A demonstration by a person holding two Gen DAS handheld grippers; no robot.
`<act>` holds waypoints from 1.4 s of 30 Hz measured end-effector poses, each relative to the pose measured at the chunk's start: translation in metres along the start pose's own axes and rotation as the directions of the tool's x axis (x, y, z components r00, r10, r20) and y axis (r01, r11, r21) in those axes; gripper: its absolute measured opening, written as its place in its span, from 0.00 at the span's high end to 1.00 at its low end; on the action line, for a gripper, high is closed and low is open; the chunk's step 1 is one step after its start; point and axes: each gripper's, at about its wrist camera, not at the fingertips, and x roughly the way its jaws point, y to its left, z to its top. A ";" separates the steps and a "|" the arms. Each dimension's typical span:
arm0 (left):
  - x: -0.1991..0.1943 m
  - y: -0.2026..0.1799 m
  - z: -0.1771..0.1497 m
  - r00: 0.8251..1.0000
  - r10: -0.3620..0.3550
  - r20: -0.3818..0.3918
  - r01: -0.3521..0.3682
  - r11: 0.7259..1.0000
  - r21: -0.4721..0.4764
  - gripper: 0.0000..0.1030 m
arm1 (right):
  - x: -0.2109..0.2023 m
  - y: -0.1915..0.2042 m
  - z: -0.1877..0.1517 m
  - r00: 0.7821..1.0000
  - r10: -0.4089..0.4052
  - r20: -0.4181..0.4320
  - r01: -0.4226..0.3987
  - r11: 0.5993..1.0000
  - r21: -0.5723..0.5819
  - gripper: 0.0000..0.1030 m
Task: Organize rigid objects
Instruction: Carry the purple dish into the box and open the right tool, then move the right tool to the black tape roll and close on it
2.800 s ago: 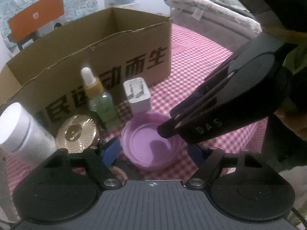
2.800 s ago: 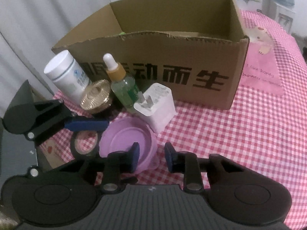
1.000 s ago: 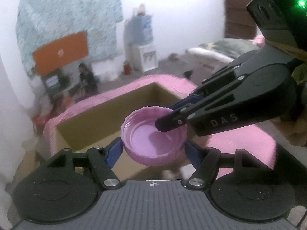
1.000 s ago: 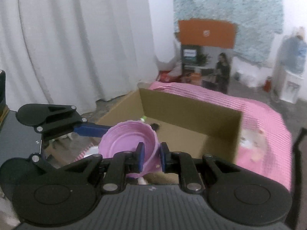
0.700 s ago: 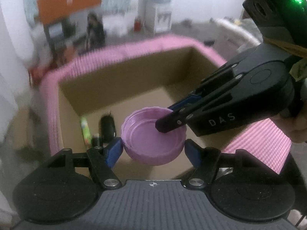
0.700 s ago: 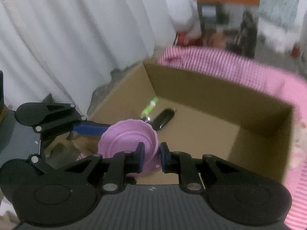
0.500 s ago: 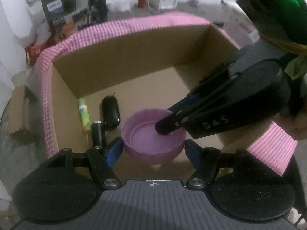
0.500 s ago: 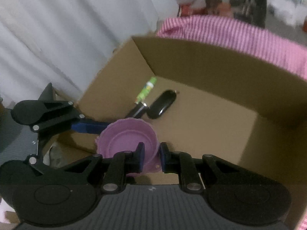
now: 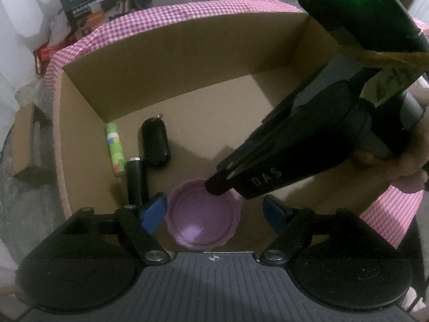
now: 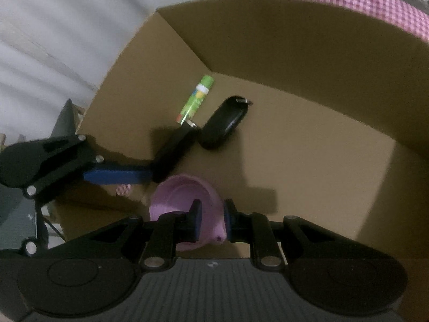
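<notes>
Left wrist view: inside one open cardboard box [image 9: 171,53] lie three small items and one purple lid [image 9: 202,218]. The count runs to one green tube [image 9: 115,149] with a white band, one black cylinder [image 9: 135,181] with a silver end, and one black key fob [image 9: 155,141] with a metal ring, all grouped toward the box's left wall. The lid is round, shallow and matte lilac, with a scalloped rim, its hollow side facing up (a pale glare sits on its inner floor).

The left tool [image 9: 215,210] has just been opening its jaws; its two blue pads now stand clear of the lid on either side, with the lid between them and gaps visible at both rims. The right tool [image 9: 214,186] reaches in from the right, jaws pressed together on the lid's far rim, with a hand [image 9: 410,171] partly visible behind it.

In the right wrist view, the right tool [image 10: 210,221] pinches the lid [image 10: 182,197] by its wall, one pad inside and one outside, holding it tilted low in the box [image 10: 308,61] near the front wall. One blue finger of the left tool [image 10: 118,177] shows at left. The bench wears a pink checked cloth [image 9: 166,16] around the box.
</notes>
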 end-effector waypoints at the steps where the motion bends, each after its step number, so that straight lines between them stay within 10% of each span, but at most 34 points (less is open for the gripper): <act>1: -0.002 0.000 -0.001 1.000 -0.004 0.007 0.004 1.000 -0.005 0.22 | -0.003 0.000 -0.001 1.000 0.012 0.012 -0.012 1.000 0.004 0.81; 9: -0.049 -0.008 -0.018 0.985 0.020 0.174 -0.018 1.000 -0.017 0.18 | -0.055 0.001 -0.022 0.979 0.061 0.197 -0.070 0.997 0.039 0.80; 12: -0.076 -0.016 -0.034 0.963 0.037 0.267 -0.038 0.999 -0.004 0.15 | -0.093 0.009 -0.050 0.947 0.065 0.315 -0.078 0.997 0.028 0.75; 16: -0.108 -0.029 -0.064 0.926 0.037 0.376 -0.045 0.999 0.014 0.10 | -0.139 0.027 -0.103 0.880 0.064 0.470 -0.076 0.997 0.007 0.37; 26: -0.110 -0.064 -0.136 0.906 0.005 0.423 -0.020 0.999 0.030 0.03 | -0.157 0.066 -0.230 0.796 0.083 0.600 -0.138 0.989 0.046 0.37; 32: -0.070 -0.078 -0.168 0.936 -0.003 0.351 0.000 1.000 0.009 0.03 | -0.117 0.060 -0.268 0.816 0.120 0.565 -0.230 0.965 0.128 0.40; 42: -0.017 -0.094 -0.179 0.970 0.058 0.237 -0.074 0.995 0.061 0.21 | -0.044 0.055 -0.252 0.911 -0.009 0.412 -0.074 0.980 0.185 0.54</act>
